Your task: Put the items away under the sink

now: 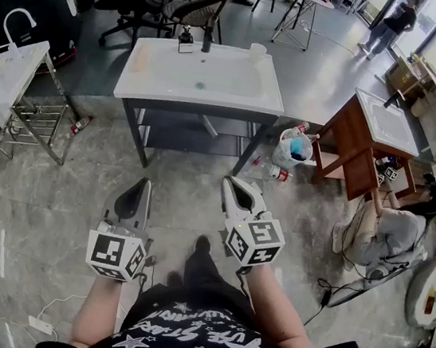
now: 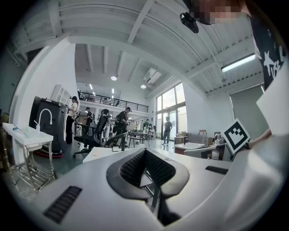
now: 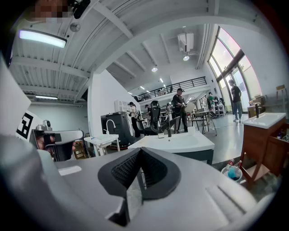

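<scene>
Both grippers, left (image 1: pixel 143 187) and right (image 1: pixel 232 186), are held clenched with nothing between the jaws, pointed toward the sink (image 1: pixel 202 78). Ahead and to the right of the right gripper, a white bucket (image 1: pixel 279 146) holding something blue is seen on the floor, a bottle (image 1: pixel 280 173) lying just beside it.

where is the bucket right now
In the head view the bucket sits on the floor right of the sink, between its front right leg and the wooden vanity; the right gripper view shows it low at right.
</scene>
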Action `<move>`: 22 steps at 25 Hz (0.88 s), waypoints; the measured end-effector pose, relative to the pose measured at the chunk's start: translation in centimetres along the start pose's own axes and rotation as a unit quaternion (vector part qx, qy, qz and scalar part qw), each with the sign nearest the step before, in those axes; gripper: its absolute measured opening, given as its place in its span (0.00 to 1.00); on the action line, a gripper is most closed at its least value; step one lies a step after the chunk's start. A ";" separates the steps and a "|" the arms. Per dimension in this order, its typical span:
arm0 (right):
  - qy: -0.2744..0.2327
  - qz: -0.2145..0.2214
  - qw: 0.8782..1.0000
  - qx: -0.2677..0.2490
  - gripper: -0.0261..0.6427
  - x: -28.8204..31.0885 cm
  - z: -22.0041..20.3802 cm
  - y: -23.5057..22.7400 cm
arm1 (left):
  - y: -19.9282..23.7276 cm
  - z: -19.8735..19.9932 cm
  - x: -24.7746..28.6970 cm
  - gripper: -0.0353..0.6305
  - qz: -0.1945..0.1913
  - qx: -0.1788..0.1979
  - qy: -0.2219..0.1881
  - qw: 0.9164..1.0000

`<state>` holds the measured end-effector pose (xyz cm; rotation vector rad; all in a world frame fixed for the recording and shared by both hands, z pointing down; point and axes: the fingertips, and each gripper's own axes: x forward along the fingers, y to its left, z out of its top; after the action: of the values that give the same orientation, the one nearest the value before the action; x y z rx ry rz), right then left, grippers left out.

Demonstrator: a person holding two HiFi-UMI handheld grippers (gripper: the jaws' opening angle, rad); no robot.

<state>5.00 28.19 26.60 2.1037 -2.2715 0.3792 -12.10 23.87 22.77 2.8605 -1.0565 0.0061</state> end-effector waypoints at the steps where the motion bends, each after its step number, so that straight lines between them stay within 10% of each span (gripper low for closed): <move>1: -0.002 0.001 1.000 0.002 0.04 0.0 0.0 0.0 | -0.1 -0.1 0.0 0.07 -0.001 -0.001 0.000 1.000; 22: -0.011 0.003 1.000 -0.005 0.04 -0.9 -0.4 1.9 | 0.6 -0.4 -2.1 0.07 0.010 -0.009 0.000 1.000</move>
<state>3.15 29.27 26.50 2.1069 -2.2873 0.3476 -14.07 24.85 23.18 2.8332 -1.0806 -0.0026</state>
